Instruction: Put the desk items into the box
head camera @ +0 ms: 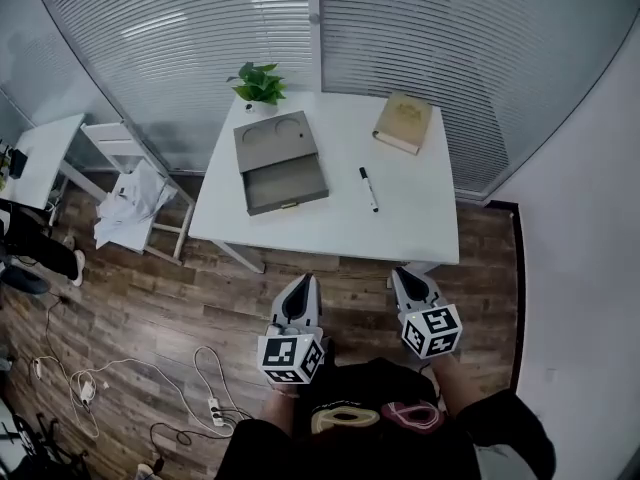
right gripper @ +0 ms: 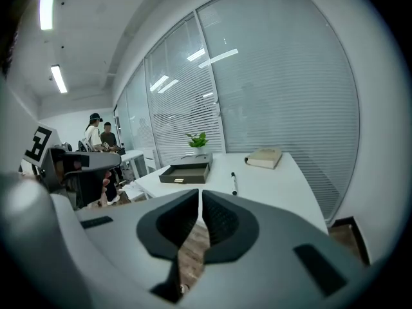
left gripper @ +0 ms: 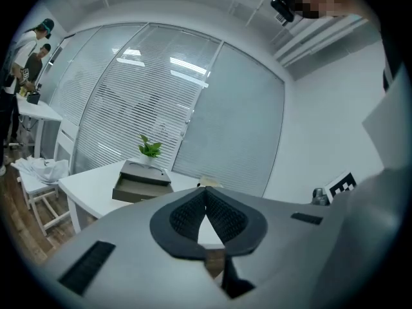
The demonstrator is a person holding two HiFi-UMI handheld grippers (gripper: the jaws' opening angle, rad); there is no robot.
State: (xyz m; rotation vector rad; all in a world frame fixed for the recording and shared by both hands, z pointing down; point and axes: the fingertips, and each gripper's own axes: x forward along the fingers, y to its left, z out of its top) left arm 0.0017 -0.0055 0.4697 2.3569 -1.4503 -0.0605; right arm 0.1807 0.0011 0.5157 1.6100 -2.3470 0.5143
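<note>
Approach stage; nothing picked up yet. The person stands back from the white square tabletop (head camera: 340, 223), both tools held over the brown plank floor (head camera: 200, 298), short of the near edge. Left gripper (head camera: 302, 288): its black ribbed fingers (left gripper: 187, 214) are pressed together at the tips, nothing between them. Right gripper (head camera: 409, 280): fingers (right gripper: 222, 221) likewise closed tip to tip, empty. The shallow grey box (head camera: 288, 204) sits on the left half of the tabletop, uncovered, its lid (head camera: 272, 136) laid back flat toward the far side; the tray is bare inside as far as the head view shows. Loose items are all outside it: the slim black marker pen (head camera: 369, 189) lies just right of the box, roughly mid-tabletop; the tan hardcover book (head camera: 403, 122) is near the far right corner, well apart from the box; the small green potted plant (head camera: 259, 84) stands at the far edge, just behind the lid, and whether it counts as a desk item I cannot say. Judgement: the task is at its start, and the step in hand is the reach toward a first item. The marker is nearest the right gripper and looks the likely first pick. The next move calls for carrying that gripper forward over the tabletop, spreading its fingers before arrival, lining them across the pen's thin barrel and coming down low enough to pinch it off the flat surface. The book will likely want a wider spread and an edge grip, perhaps both grippers
</note>
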